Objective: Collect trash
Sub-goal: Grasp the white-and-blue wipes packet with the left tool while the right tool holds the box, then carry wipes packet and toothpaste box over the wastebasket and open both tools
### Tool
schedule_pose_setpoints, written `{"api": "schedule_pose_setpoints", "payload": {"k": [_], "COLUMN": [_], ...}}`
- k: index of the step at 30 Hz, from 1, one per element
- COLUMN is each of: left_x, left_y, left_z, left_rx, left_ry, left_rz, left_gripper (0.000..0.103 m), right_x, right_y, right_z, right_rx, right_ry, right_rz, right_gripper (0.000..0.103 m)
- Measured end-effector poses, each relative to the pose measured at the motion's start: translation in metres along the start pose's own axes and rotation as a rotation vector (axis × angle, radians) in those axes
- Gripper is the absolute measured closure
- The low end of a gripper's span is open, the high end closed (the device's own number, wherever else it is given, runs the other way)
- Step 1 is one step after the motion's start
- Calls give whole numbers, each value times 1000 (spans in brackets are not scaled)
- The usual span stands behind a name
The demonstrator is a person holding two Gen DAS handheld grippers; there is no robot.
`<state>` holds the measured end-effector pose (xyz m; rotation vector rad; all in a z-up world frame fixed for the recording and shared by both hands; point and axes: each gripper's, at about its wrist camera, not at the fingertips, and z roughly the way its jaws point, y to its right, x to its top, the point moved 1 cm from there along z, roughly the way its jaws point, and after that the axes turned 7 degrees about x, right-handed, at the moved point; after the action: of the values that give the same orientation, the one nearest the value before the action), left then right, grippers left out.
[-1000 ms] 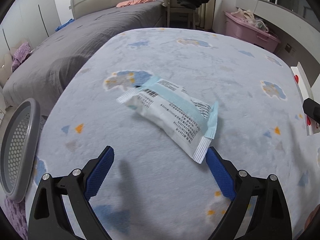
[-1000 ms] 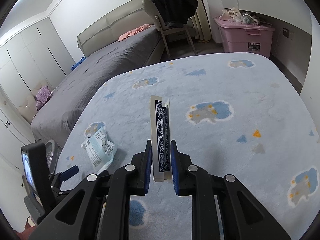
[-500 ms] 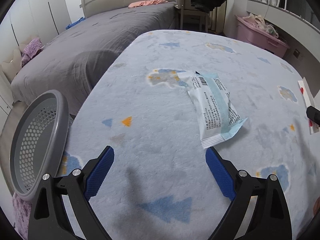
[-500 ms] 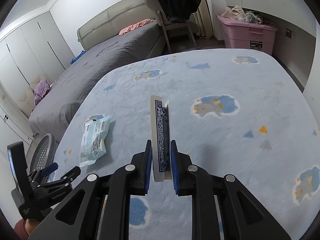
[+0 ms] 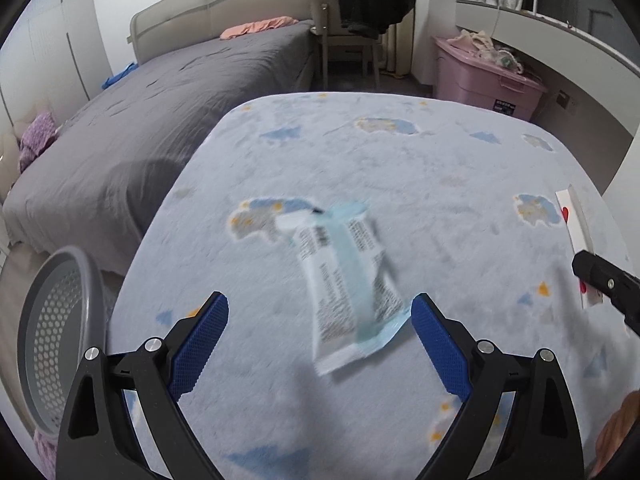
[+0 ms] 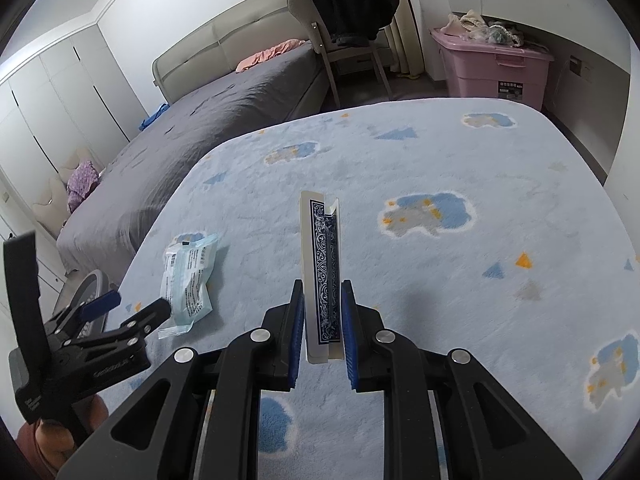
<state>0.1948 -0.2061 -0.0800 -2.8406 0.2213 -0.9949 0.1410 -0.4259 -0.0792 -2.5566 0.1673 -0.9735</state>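
A white-and-pale-blue plastic packet printed with black text (image 5: 347, 280) lies flat on the fluffy light-blue rug patterned with clouds and small triangles (image 5: 440, 176), near the rug's edge on the side of the grey-covered bed (image 5: 160, 132). The packet is oblong. In the left wrist view its long axis runs from the near end, which sits between the blue pads, away and slightly to the left, its far end reaching a cloud print. That view is smeared by motion, so the packet's outline and its text are hard to make out.

The left gripper (image 5: 320, 320) hovers with its jaws spread wide, one blue textured pad to each side of the packet's near end, neither pad touching it. In the right wrist view, the same gripper (image 6: 132, 306) comes in from the lower left, its tips just beside the packet's (image 6: 188, 280) near edge.

The right gripper (image 6: 322, 320) has its jaws nearly closed, clamped on a thin stack of playing cards with dark-blue ornate backs and white borders (image 6: 322, 264). The cards stand on edge, their long axis pointing straight out ahead between the pads.

A round grey perforated plastic basket (image 5: 56, 340) sits off the rug's edge, left of the left gripper.
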Motion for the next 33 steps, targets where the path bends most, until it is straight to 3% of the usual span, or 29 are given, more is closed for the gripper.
{"api": "schedule_pose_setpoints", "payload": {"k": [11,15,16,18,20,33], "left_x": [12,11,11,10,8,-24], "left_y": [10,5,4,5,4,-36], "left_z": [53,63,62,58,54,2], "left_rx": [-17,-50,-51,-72,-93,-118], "left_ry": [-102,-130,-122,-113,-113,-53], "left_rz": [-32,-64,-66,-53,-44,-10], "left_gripper": [12,23,27,47,51,51], "right_x": [2,1,1,0,0,-15], "right_y": [3,2,2,1,0,-15], "right_z": [-1,0,1,3,5,32], "right_rx": [12,15,14,14,12,2], "right_ry": [-4,-10,-12,-16,-20,-88], "right_rz": [5,3,2,1,-3,-36], "right_gripper": [86,86,86,86,86,86]}}
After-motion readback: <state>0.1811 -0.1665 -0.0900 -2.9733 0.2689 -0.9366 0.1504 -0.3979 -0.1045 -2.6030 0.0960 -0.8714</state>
